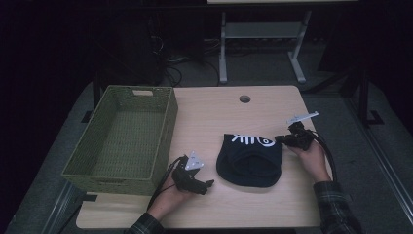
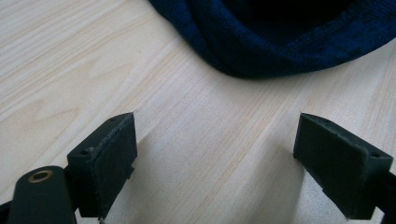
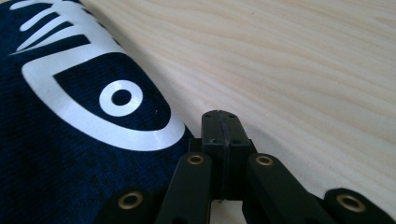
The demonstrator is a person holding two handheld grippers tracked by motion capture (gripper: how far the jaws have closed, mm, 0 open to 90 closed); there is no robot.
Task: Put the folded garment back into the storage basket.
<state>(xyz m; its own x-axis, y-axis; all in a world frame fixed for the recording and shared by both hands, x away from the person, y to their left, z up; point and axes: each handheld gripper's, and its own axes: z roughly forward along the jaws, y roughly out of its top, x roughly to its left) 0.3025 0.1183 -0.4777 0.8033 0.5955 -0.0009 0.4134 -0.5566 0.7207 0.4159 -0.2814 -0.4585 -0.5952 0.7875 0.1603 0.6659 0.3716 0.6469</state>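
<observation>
Wooden table carries everything. Woven basket — well to the left of the beanie, at the table's left edge. Dark blue beanie lies flat near the table's middle, white fish-skeleton print on its far part. Left gripper sits near the beanie's left side, apart from it, jaws wide with bare wood between. Right gripper — at the beanie's right edge beside the print, jaws pressed together, holding nothing visible.
</observation>
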